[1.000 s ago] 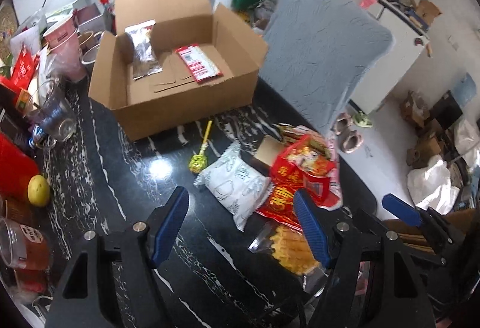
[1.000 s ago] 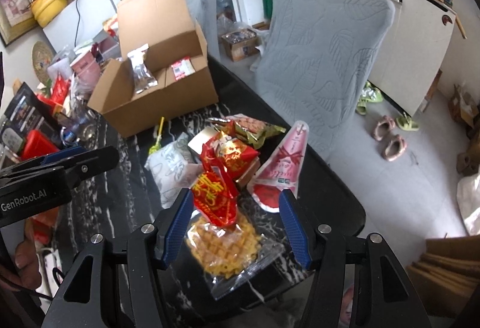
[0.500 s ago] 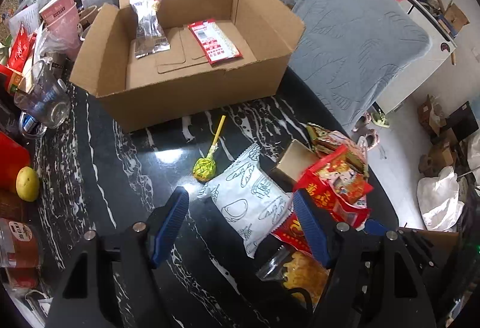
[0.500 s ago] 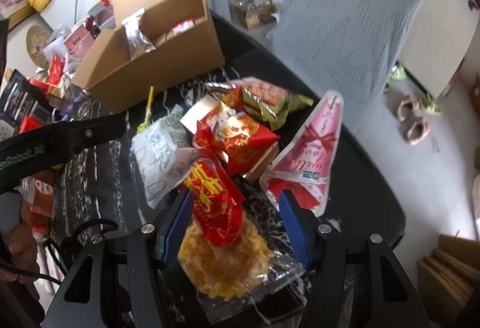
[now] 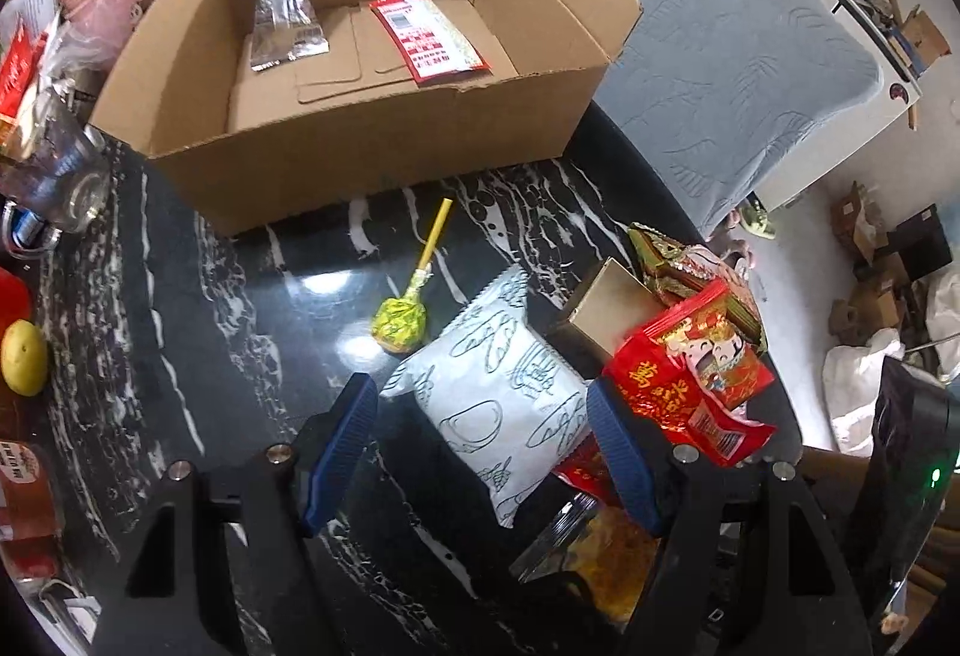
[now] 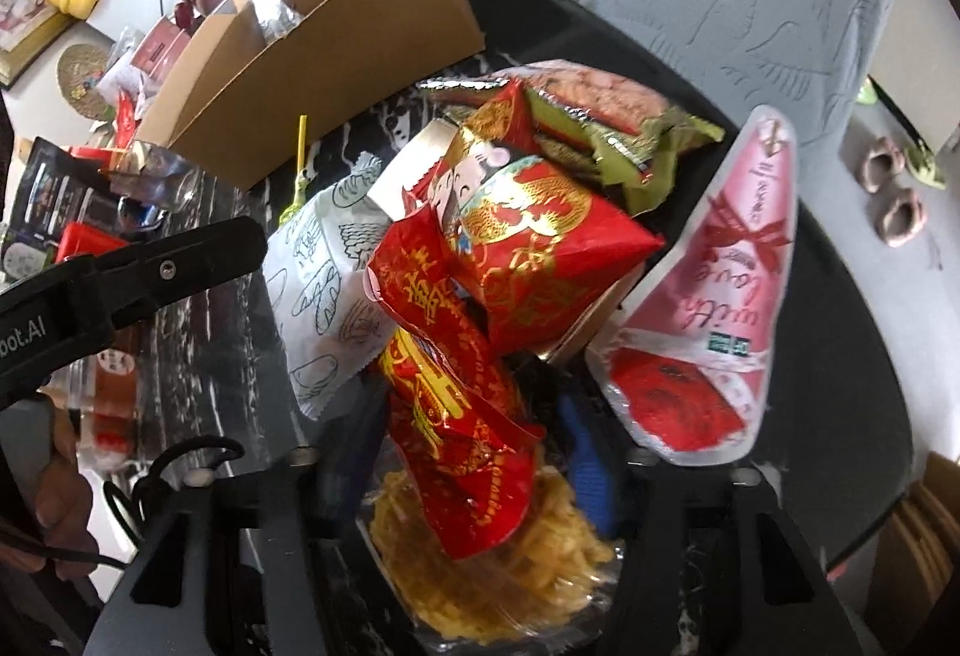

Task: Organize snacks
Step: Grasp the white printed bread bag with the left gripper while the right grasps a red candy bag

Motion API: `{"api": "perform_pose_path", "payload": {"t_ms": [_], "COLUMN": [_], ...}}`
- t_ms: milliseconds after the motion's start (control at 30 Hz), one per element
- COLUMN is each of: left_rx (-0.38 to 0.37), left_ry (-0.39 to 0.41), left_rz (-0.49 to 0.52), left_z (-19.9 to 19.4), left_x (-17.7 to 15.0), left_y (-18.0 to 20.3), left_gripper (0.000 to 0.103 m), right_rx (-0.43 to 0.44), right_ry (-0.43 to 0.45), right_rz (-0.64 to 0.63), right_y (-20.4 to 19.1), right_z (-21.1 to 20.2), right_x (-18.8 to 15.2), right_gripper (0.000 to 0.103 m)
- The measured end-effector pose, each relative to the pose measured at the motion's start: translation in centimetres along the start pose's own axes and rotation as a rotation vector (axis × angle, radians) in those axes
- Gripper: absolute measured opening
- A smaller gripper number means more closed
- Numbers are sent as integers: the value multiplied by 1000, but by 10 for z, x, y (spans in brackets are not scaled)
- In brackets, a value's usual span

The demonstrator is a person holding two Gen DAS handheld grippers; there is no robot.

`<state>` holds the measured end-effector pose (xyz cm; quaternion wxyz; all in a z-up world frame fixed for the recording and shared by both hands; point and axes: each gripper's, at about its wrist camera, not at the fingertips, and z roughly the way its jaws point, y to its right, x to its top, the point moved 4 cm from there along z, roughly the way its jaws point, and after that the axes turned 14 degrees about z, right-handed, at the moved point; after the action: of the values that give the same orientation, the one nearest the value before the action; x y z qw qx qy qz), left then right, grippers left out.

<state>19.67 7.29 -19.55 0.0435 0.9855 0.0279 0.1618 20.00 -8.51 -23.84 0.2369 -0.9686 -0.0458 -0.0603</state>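
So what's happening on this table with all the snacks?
A person is sorting snacks into the cardboard box, working a gripper in each hand. The right gripper is closing around a red foil packet lying over a clear bag of yellow crisps. The left gripper hangs open over a white pillow packet. Two packets are in the box; a lollipop and the rest wait on the black marble table.
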Motion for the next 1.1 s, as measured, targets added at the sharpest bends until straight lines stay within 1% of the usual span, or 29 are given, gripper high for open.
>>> {"api": "perform_pose_path", "payload": {"t_ms": [67, 167, 300, 467, 567, 1000, 1033, 1100], "left_rx": [-14, -39, -59, -27, -15, 77, 80, 60], "left_ry": [-4, -21, -44, -66, -92, -153, -161, -174], "left_rz": [-3, -7, -30, -47, -56, 1, -1, -24], "left_z": [4, 12, 24, 35, 43, 61, 62, 64], "left_x": [2, 5, 8, 9, 8, 1, -2, -10], "left_y": [1, 3, 6, 5, 3, 13, 12, 10], "left_gripper": [72, 72, 72, 72, 72, 72, 72, 72], "right_rx": [-7, 6, 17, 5, 0, -15, -17, -16], "right_ry": [8, 5, -4, 0, -2, -19, -19, -18], "right_rz": [-16, -20, -15, -36, -40, -68, -69, -71], "right_y": [-3, -2, -1, -3, -4, -14, -14, -15], "right_z": [-1, -3, -3, -2, -2, 9, 9, 10], "right_x": [-1, -4, -5, -5, -5, -1, -1, -2], "right_gripper": [40, 36, 35, 35, 35, 35, 35, 35]}}
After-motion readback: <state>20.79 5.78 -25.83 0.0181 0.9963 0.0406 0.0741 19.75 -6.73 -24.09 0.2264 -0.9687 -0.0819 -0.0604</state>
